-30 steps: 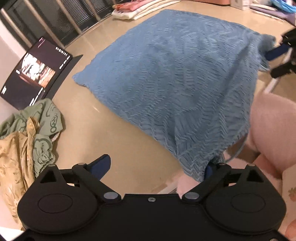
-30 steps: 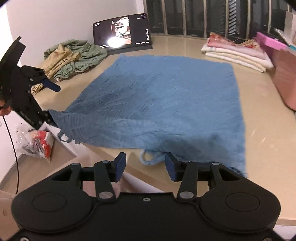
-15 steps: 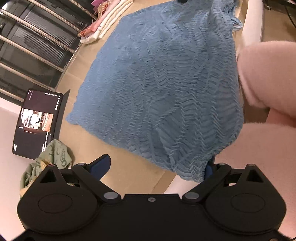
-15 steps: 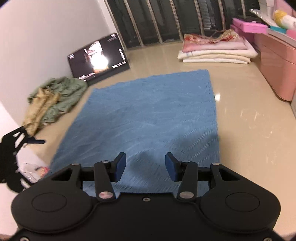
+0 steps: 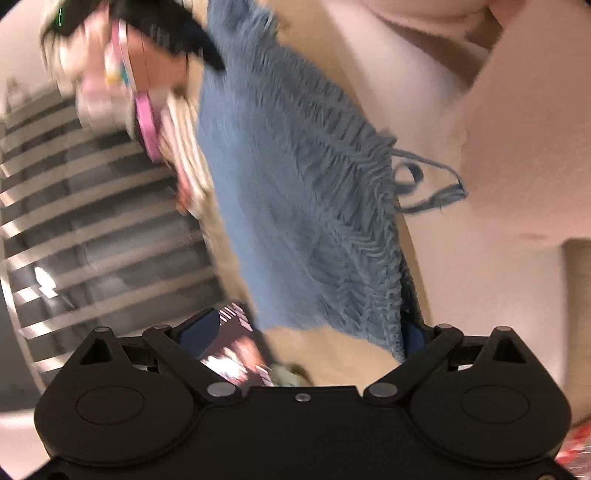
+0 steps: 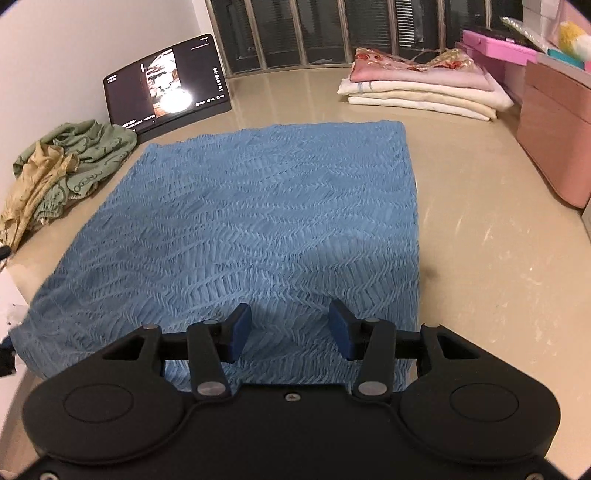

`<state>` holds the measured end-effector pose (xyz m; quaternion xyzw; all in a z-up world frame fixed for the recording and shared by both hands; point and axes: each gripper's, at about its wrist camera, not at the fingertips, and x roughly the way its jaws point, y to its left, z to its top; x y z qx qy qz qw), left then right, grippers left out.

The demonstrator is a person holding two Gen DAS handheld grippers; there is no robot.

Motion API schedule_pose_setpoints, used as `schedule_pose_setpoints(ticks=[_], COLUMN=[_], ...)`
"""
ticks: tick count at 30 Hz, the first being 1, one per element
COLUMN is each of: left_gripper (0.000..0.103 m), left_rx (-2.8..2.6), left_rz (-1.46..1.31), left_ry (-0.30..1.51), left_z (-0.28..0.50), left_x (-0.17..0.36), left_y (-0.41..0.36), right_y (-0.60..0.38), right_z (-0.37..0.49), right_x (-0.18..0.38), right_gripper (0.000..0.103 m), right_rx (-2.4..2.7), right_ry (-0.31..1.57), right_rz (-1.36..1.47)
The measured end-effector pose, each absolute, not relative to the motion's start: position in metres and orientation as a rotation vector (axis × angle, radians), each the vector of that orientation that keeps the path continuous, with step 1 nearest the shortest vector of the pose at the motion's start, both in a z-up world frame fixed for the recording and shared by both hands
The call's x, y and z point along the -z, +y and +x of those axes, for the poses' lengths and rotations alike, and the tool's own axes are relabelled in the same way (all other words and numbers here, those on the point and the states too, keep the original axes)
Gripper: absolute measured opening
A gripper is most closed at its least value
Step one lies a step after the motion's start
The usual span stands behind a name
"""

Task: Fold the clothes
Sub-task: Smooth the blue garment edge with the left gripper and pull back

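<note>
- Since the earlier frames, the left gripper [image 5: 306, 332] has swung sharply upward and rolled, so its view is now tilted and motion-blurred; the right gripper [image 6: 290, 325] has advanced over the near edge of the cloth.
- Blue textured garment [image 6: 251, 236]: lies flat on the beige tabletop [image 6: 480, 258], roughly rectangular, long axis running away from the right gripper toward the window bars [image 6: 295, 33]. Its near left corner is lifted off the table edge.
- Left gripper: jaws spread wide; the garment's corner hangs against the right-hand finger [image 5: 412, 336], but whether it is pinched cannot be told.
- Right gripper: jaws apart, nothing between them, hovering above the garment's near hem.
- Fabric surface: ribbed chevron weave; thin blue straps [image 5: 428, 184] dangle from the raised edge.
- Crumpled green and yellow clothes [image 6: 62, 166] lie in a heap at the far left, beside a propped tablet [image 6: 168, 83].
- Folded stack of pink and cream cloths [image 6: 421, 88] sits at the far right, near pink boxes [image 6: 554, 122].
</note>
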<state>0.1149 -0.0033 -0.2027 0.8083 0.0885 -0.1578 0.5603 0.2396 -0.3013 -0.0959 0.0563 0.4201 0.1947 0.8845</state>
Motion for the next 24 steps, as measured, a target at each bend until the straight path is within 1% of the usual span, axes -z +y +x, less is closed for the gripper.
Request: schedule_pose_setpoints(ticks=[5, 8, 13, 16, 19, 21, 24], left_gripper=[0.099, 0.099, 0.099, 0.099, 0.1, 0.103, 0.103], left_rx=[0.478, 0.582, 0.665, 0.7, 0.649, 0.582, 0.454], left_rz=[1.856, 1.656, 1.283, 1.04, 0.816, 0.692, 0.535], left_ry=[-0.022, 0.036, 0.246, 0.358, 0.44, 0.503, 0.59], left_z=[0.095, 0.095, 0.106, 0.119, 0.133, 0.15, 0.182], left_x=[0.204, 0.181, 0.136, 0.109, 0.087, 0.075, 0.061], left_y=[0.002, 0.0, -0.002, 0.005, 0.021, 0.031, 0.042], right_y=[-0.302, -0.302, -0.301, -0.298, -0.295, -0.293, -0.293], right_z=[0.237, 0.237, 0.236, 0.236, 0.235, 0.234, 0.235], right_x=[0.092, 0.092, 0.092, 0.092, 0.092, 0.092, 0.091], right_gripper=[0.051, 0.051, 0.054, 0.057, 0.06, 0.061, 0.061], right_rx=[-0.401, -0.4, -0.396, -0.395, -0.395, -0.394, -0.396], right_ry=[0.865, 0.864, 0.863, 0.862, 0.861, 0.859, 0.863], right_rz=[0.114, 0.124, 0.133, 0.124, 0.107, 0.098, 0.104])
